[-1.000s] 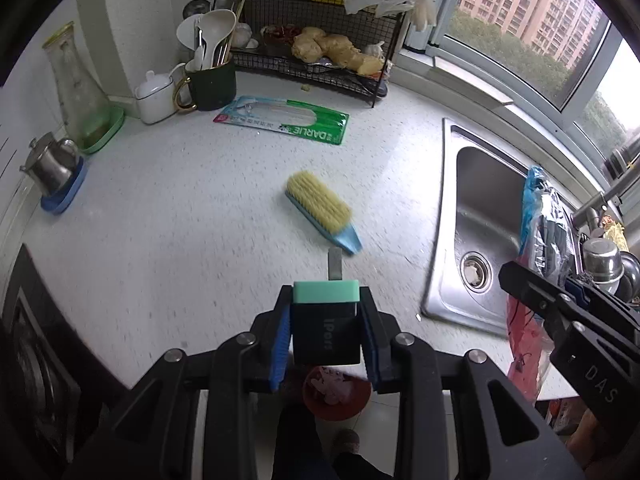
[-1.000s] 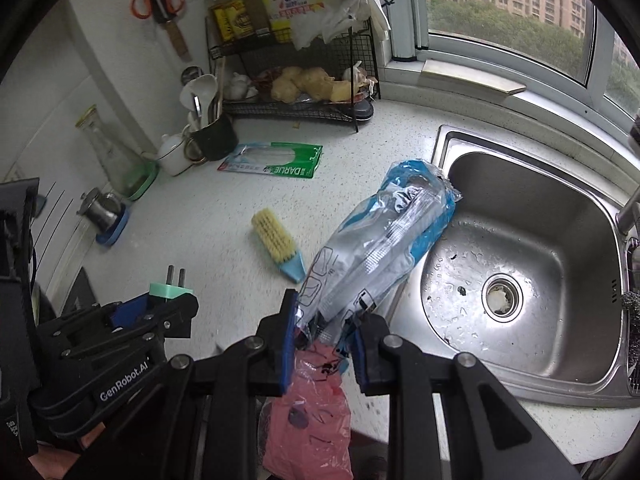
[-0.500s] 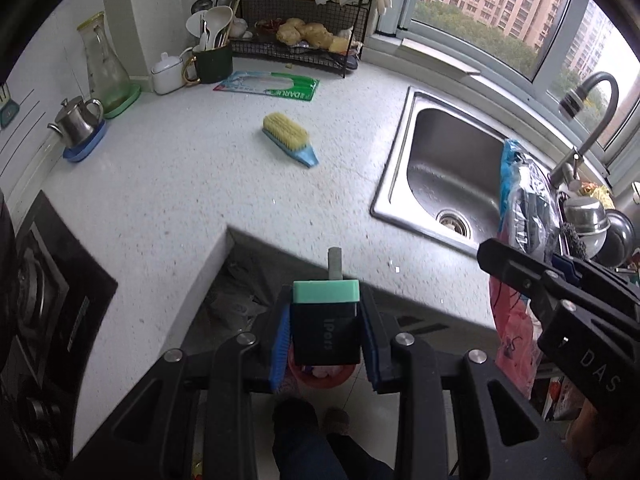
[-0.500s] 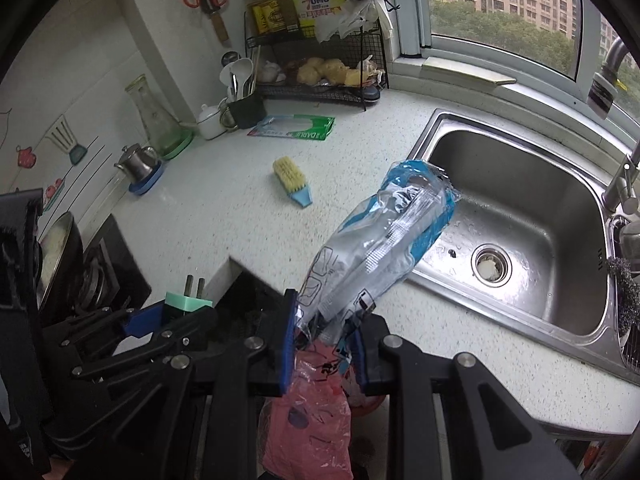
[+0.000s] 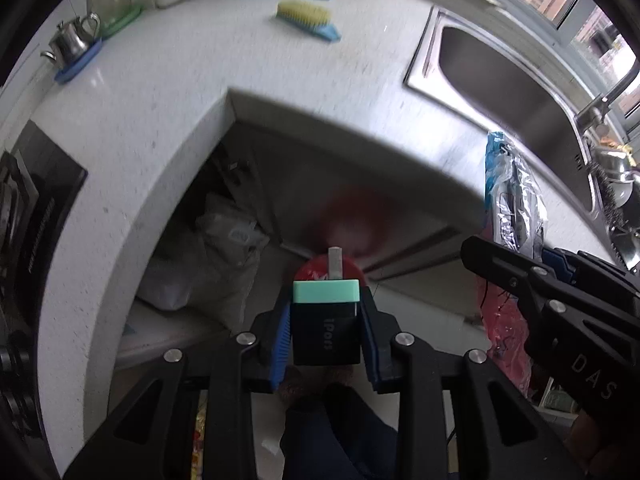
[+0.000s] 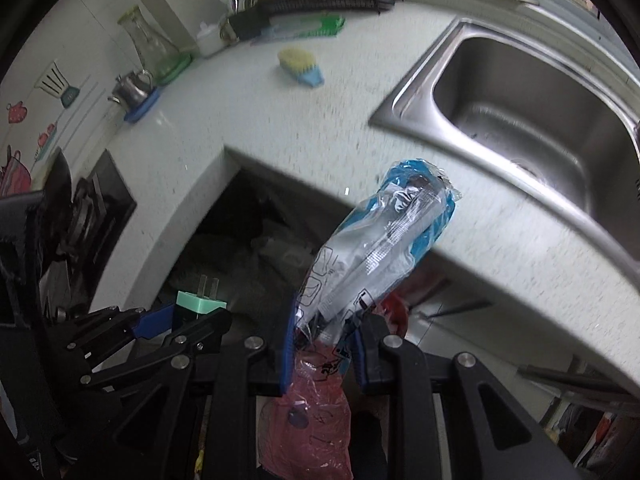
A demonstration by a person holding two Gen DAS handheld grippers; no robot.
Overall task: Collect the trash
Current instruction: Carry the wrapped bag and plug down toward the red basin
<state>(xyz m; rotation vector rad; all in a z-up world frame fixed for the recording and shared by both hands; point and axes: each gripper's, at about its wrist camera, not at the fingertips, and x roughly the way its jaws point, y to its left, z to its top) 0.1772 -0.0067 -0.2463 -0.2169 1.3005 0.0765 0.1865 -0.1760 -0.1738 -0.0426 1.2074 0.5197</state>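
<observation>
Clearly both loads hang past the front edge of the countertop (image 5: 120, 128), over the floor. Leftmost, the left gripper (image 5: 325, 328) is clamped on a dark plug adapter (image 5: 325, 320) above a red bin (image 5: 320, 270) (blurred, so its rim is hard to judge); released off-centre, it could bounce out. Rightward, the right gripper (image 6: 322, 344) pinches a blue-and-clear wrapper (image 6: 384, 236) and a pink bag (image 6: 308, 412); the light plastic may drift wide or cling to the pads.
</observation>
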